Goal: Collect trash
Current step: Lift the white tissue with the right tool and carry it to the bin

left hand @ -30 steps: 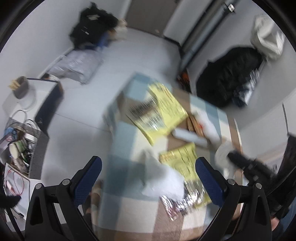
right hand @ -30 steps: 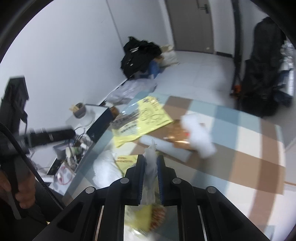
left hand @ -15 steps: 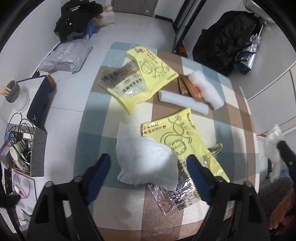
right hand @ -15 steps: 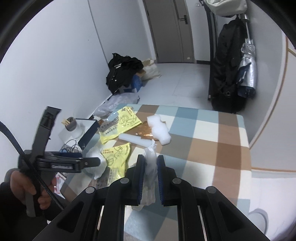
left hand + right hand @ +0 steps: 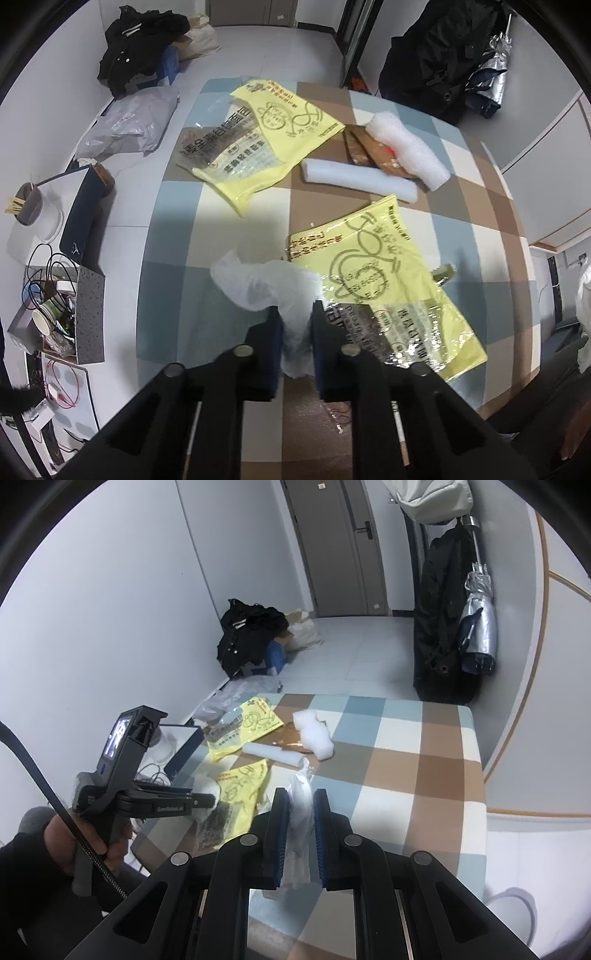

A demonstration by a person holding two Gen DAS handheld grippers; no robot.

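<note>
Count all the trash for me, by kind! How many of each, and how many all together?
Yellow wrappers: 2
Tissues held in a tool: 2
White foam pieces: 2
Brown wrapper: 1
Total: 7

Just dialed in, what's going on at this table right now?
A person with two handheld grippers is clearing litter off a checkered table. The left gripper has its jaws shut on a white crumpled tissue at the near edge. The right gripper holds a second white tissue wad above the table. Not yet picked up: two yellow plastic bags, a white foam roll, a bubble-wrap piece and a brown wrapper.
</note>
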